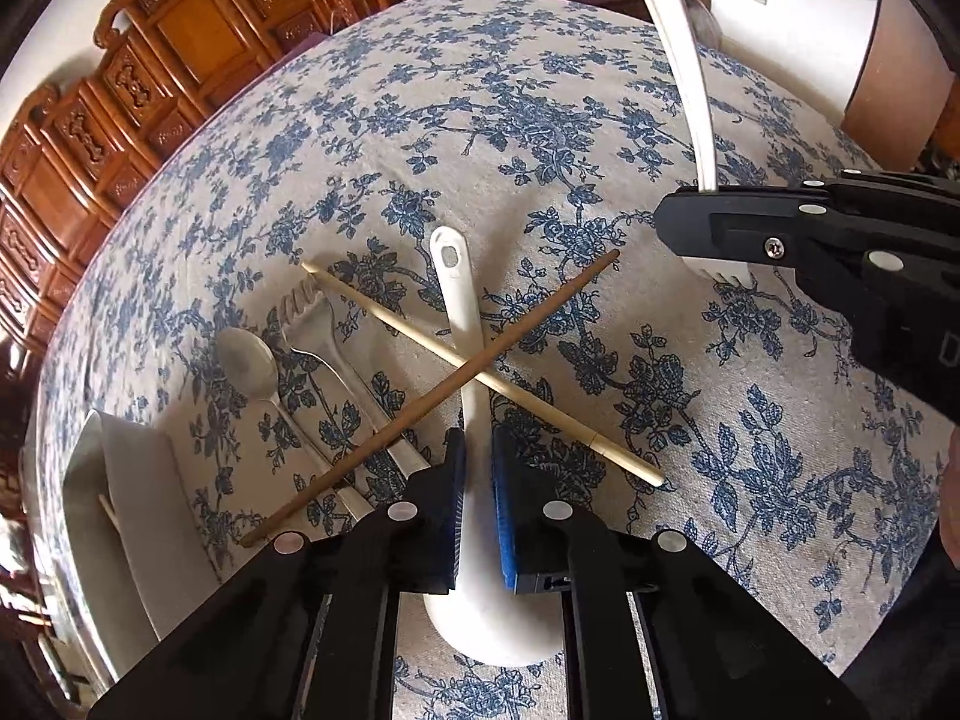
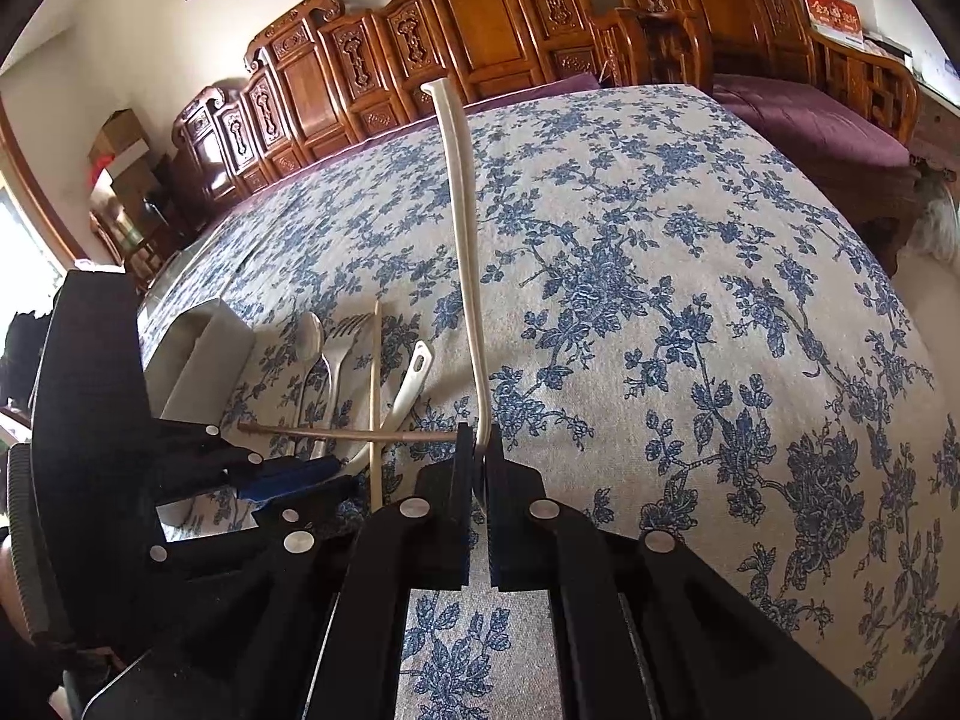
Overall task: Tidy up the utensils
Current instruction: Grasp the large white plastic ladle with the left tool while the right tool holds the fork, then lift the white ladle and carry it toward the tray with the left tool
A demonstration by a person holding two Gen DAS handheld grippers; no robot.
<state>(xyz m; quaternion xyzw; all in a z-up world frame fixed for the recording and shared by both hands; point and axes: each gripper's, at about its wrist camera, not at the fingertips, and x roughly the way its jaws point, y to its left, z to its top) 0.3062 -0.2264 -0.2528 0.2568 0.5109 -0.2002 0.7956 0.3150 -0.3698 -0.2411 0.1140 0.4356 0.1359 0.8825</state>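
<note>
A white ladle (image 1: 462, 324) lies on the floral tablecloth, its hole-ended handle pointing away. My left gripper (image 1: 478, 480) is shut on that handle, with a blue pad on each side. Two crossed chopsticks rest over the ladle, a pale one (image 1: 540, 414) and a brown one (image 1: 540, 300). A metal spoon (image 1: 249, 360) and a fork (image 1: 312, 324) lie to the left. My right gripper (image 2: 478, 450) is shut on a white long-handled utensil (image 2: 465, 240), whose short tines (image 1: 729, 273) stick out below the jaws. It hovers to the right of the pile.
A white box-like container (image 1: 120, 480) stands at the table's left edge, beside the metal spoon. Carved wooden chairs (image 2: 480, 6) line the far side. A purple cushioned seat (image 2: 810, 120) is at the back right. Bare cloth (image 2: 690, 300) spreads to the right.
</note>
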